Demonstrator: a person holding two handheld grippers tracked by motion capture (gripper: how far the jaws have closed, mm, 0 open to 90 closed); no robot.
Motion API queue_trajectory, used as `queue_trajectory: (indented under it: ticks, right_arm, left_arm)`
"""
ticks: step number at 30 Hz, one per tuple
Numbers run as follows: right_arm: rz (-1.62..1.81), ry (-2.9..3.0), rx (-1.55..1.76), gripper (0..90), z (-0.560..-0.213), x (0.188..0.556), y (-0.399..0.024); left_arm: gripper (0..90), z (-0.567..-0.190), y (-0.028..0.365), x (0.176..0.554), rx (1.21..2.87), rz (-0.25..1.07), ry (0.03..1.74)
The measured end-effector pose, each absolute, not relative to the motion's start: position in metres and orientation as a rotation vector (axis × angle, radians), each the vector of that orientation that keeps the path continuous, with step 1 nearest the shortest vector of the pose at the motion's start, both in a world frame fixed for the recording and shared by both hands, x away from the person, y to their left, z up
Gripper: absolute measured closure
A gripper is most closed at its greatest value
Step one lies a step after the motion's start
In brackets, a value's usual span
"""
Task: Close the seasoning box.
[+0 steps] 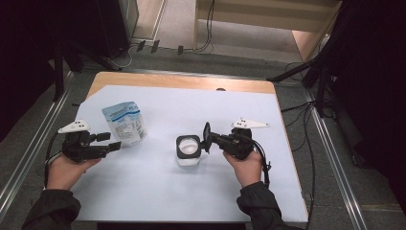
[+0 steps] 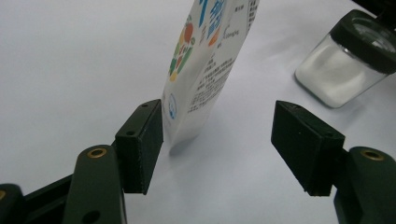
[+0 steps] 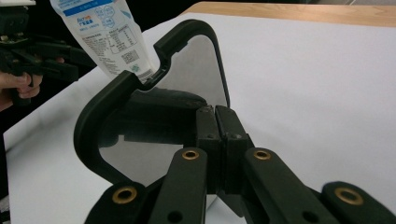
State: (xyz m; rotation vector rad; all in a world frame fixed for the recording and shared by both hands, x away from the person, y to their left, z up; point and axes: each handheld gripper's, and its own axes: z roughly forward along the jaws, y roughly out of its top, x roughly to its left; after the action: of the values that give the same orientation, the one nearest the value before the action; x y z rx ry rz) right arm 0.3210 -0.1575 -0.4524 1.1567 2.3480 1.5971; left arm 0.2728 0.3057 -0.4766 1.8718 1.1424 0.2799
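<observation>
The left tool (image 2: 217, 140) stands open around the foot of the upright pouch (image 2: 205, 70), one pad just beside it, the other well apart. The right tool (image 3: 217, 135) is clamped on the jar's raised lid (image 3: 140, 93), with the jar (image 1: 187, 149) just ahead of it on the bench (image 1: 158, 191).

A white and blue stand-up pouch (image 1: 125, 123) is carrying the only print on the table. In the left gripper view, the pouch (image 2: 208, 60) is showing large blue characters cut off at the top edge, a round blue seal near its bottom corner, coloured fruit-like pictures along one edge and lines of small grey print, all too small to read. In the right gripper view, the pouch (image 3: 105, 37) is showing a blue band with white characters, a printed table and a square code, none of it legible.
</observation>
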Motion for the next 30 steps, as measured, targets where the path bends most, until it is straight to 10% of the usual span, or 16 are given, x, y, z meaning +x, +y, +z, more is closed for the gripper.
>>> queue_trajectory:
  ticks: [30]
  right_arm:
    - [1.573,2.403,1.072,81.6,-0.458,0.326,-0.129]
  left_arm:
    - [35.4,-0.483,0.324,0.269,1.825,0.288,1.186]
